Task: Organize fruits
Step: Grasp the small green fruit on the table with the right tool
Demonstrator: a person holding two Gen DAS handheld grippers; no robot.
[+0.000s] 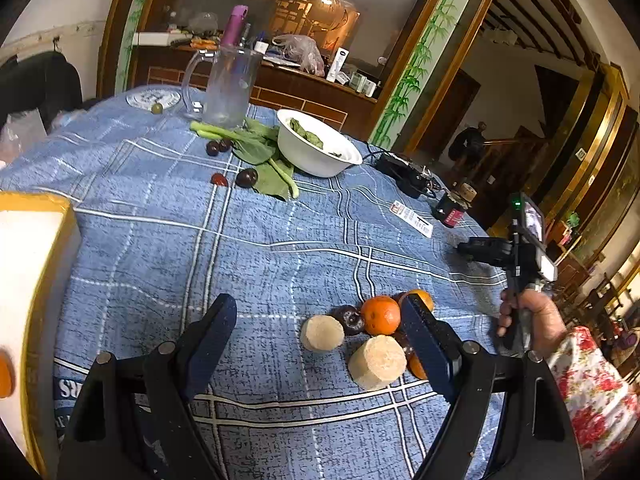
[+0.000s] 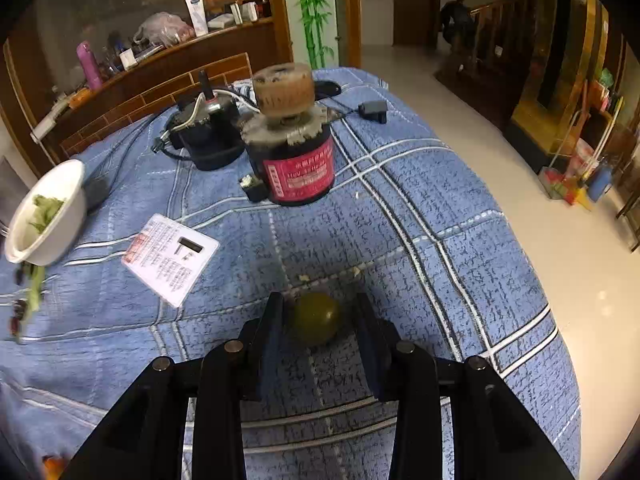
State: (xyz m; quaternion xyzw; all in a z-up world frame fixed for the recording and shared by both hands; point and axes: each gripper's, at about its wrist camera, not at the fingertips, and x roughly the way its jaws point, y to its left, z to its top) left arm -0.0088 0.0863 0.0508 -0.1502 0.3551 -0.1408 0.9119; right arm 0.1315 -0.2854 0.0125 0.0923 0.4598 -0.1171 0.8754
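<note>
Green, round fruit (image 2: 316,322) sits between the right gripper's (image 2: 317,320) spread jaws — left gripper (image 1: 320,316) gapes wide over the blue-checked bench (image 1: 260,248).

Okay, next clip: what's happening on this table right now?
A person is sorting fruit on a blue plaid tablecloth with two hand-held grippers. The right hand-held gripper has a small green fruit between its fingers, though they don't look clamped on it yet. The left hand-held gripper is open and empty above a cluster of oranges, dark plums and pale cut chunks. More plums lie near the white bowl.
</note>
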